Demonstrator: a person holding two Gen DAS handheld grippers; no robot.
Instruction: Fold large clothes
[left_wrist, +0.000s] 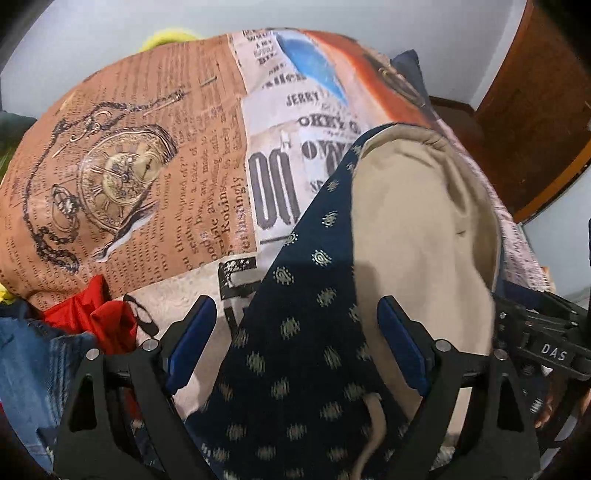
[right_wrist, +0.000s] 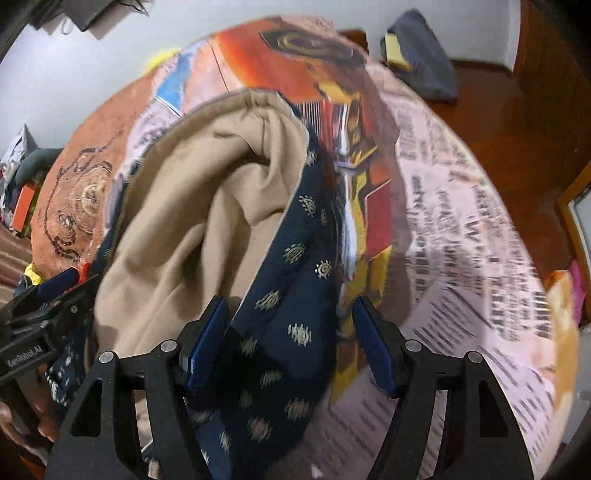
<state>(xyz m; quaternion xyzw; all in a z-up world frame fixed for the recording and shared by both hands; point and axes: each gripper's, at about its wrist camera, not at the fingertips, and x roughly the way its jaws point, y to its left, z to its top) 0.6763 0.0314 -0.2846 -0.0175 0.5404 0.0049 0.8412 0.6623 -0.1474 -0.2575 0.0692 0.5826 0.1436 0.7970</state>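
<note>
Left gripper (left_wrist: 295, 343) first: its 2 blue pads stand wide apart, with the navy patterned garment (left_wrist: 295, 350) running up between them from 6 o'clock, and neither pad looks pressed into the cloth, so I read it as open around the fabric, not clamped. Over to the right gripper (right_wrist: 290, 345): same story, jaws parted at a middling width, the navy cloth (right_wrist: 280, 332) sitting between the pads, and no clear pinch that I can see. Both tools point steeply down at the bed, side by side; the right one shows at 3 o'clock in the left view (left_wrist: 546, 350), the left one at 9 o'clock in the right view (right_wrist: 40, 332). That pairing makes sense to me: 2 ends of 1 edge, so the big piece stays straight. Out from the jaws, the garment's beige lining (left_wrist: 424, 229) is turned up toward 12 o'clock, lying doubled over the navy side, which suggests a fold is in hand. Underneath, the newspaper-print bedsheet (left_wrist: 147, 166) serves as the flat work surface. At 8 o'clock in the left view, a red cloth (left_wrist: 96, 314) and blue denim (left_wrist: 33, 354) wait in a heap, likely next. At 1 o'clock in the right view, a dark folded item (right_wrist: 424, 55) sits well apart on the wooden floor (right_wrist: 517, 122).
</note>
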